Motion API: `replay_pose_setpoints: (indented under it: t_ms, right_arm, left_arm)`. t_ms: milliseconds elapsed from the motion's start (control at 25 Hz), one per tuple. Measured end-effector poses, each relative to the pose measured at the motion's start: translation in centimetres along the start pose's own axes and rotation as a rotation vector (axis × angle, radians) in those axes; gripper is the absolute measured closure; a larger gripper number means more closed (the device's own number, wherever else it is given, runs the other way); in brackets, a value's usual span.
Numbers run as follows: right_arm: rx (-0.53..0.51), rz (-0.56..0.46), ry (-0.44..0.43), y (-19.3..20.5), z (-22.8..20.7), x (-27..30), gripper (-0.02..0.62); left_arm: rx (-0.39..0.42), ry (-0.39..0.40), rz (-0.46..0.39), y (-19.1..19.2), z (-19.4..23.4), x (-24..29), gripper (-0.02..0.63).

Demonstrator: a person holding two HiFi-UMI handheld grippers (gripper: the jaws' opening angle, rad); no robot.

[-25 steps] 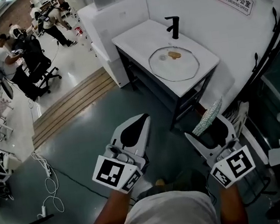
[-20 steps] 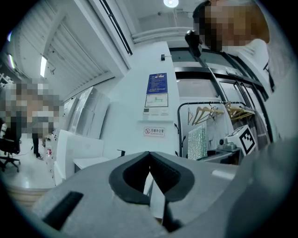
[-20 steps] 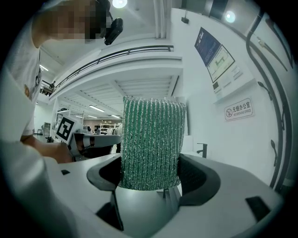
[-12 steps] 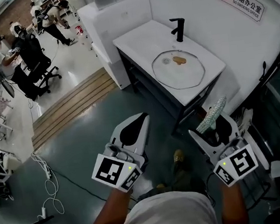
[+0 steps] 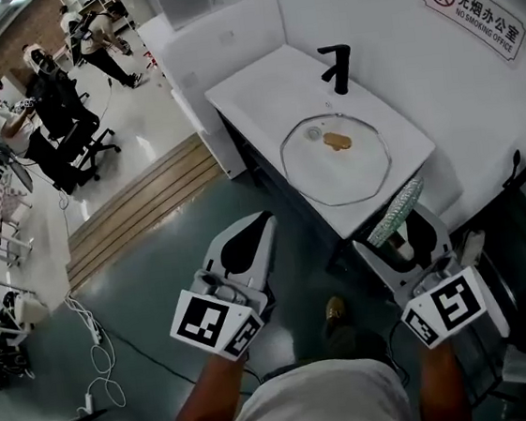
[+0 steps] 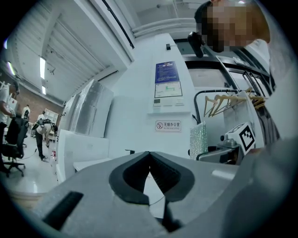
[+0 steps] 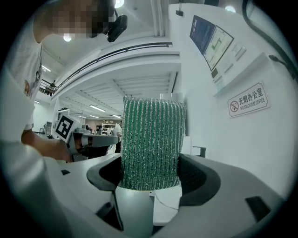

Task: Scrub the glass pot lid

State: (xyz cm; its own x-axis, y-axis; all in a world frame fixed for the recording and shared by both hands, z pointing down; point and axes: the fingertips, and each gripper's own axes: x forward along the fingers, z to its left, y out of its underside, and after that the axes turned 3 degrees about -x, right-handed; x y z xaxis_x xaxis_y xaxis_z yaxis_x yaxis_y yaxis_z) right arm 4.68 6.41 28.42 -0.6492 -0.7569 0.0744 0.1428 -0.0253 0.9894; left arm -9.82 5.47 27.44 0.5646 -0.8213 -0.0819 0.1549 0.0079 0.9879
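Stage: approach, as judged; both grippers are held short of the washstand and nothing touches the lid yet.
Left gripper: lower centre of the head view; jaws together, nothing between them.
Right gripper: lower right; jaws clamped on a green scrub pad that stands up out of them.
Glass pot lid: the round, dark-rimmed disc with a brownish knob, right of centre, below the black tap. Whether it lies in a basin or flat on the countertop cannot be told.
Doing the step well: bring the pad's broad face flat onto the glass and work in circles around the knob. The empty left gripper is probably best used to pin the rim or knob so that the lid does not spin or slide.
Edges: the countertop's near corner lies just above the pad; the tap stands at the lid's far side; the white wall with its sign closes the right.
Open room: the grey floor at centre left is open. People on chairs are well apart at upper left, and a cable lies at lower left.
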Motion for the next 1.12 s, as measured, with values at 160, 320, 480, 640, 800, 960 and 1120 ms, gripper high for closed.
replay_pose_setpoints:
  t_ms: [160,320,480,640,800,960,1120]
  right_arm:
    - [-0.004,0.01,-0.021,0.6,-4.0,2.4,0.247]
    - [-0.007,0.012,-0.047,1.2,-7.4,4.4,0.247]
    - [-0.009,0.023,-0.072,1.8,-10.1,5.9,0.247]
    - [-0.007,0.033,-0.088,2.0,-12.0,7.1,0.247]
    - [0.0,0.041,-0.096,2.3,-12.9,8.3,0.247]
    - [0.003,0.056,-0.1,2.7,-13.5,9.3,0.247]
    - [-0.004,0.066,-0.093,2.6,-14.0,10.7,0.247]
  left_arm:
    - [0.007,-0.026,0.018,0.5,1.3,4.1,0.591]
    - [0.014,-0.053,0.035,1.2,2.4,8.0,0.591]
    - [0.016,-0.072,0.052,1.8,2.9,10.9,0.591]
    - [0.012,-0.092,0.077,2.4,3.6,12.8,0.591]
    - [0.005,-0.107,0.095,2.8,4.5,14.0,0.591]
    - [0.003,-0.114,0.107,3.2,5.2,15.0,0.591]
    - [0.012,-0.103,0.115,3.3,6.2,16.0,0.591]
